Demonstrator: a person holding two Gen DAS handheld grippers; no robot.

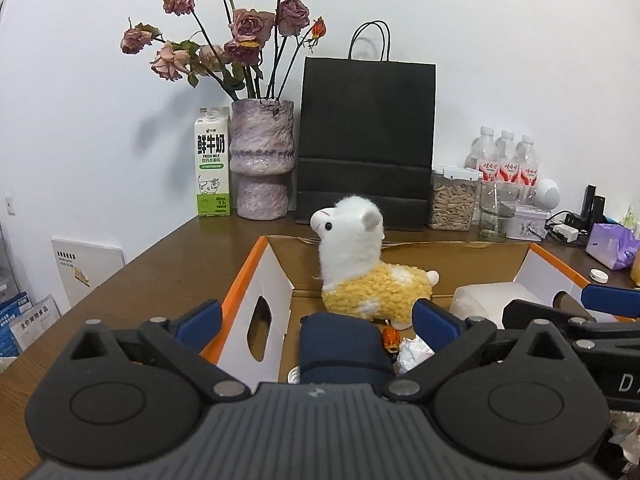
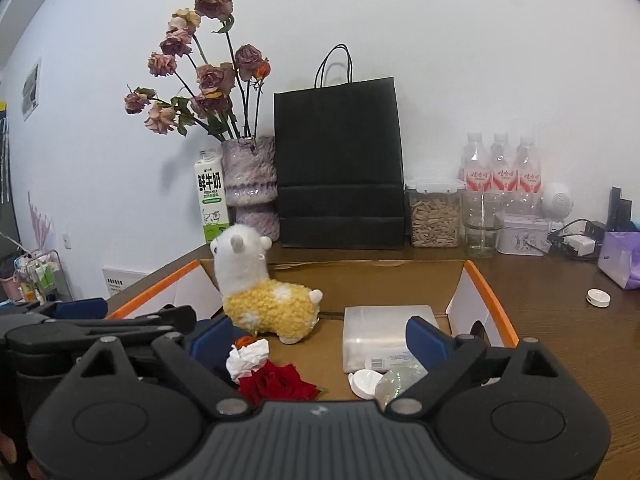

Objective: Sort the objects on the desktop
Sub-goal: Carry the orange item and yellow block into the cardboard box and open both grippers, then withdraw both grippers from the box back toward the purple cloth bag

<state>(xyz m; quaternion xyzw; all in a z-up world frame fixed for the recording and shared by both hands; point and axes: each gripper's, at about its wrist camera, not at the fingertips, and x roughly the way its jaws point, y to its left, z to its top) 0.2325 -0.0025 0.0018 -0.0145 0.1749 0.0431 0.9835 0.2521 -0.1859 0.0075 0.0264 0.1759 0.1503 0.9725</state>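
Observation:
An open cardboard box (image 1: 264, 280) with orange-edged flaps stands on the brown desk. A white and yellow plush alpaca (image 1: 360, 264) stands inside it, next to a white tissue pack (image 1: 488, 296). My left gripper (image 1: 318, 320) hangs open over the box's near left part. A dark blue pouch-like thing (image 1: 340, 344) lies between its fingers, with a gap on each side. My right gripper (image 2: 320, 340) is open over the box (image 2: 400, 280). Under it lie a red rose (image 2: 276, 384), crumpled white paper (image 2: 248, 356) and a white cap (image 2: 364, 382). Neither gripper holds anything.
Along the back wall stand a milk carton (image 1: 213, 164), a vase of dried roses (image 1: 262, 160), a black paper bag (image 1: 366, 140), a seed jar (image 1: 452, 200), a glass (image 1: 496, 212) and bottles (image 1: 506, 160). At the right lie a purple pack (image 2: 620, 258) and a small white disc (image 2: 598, 297).

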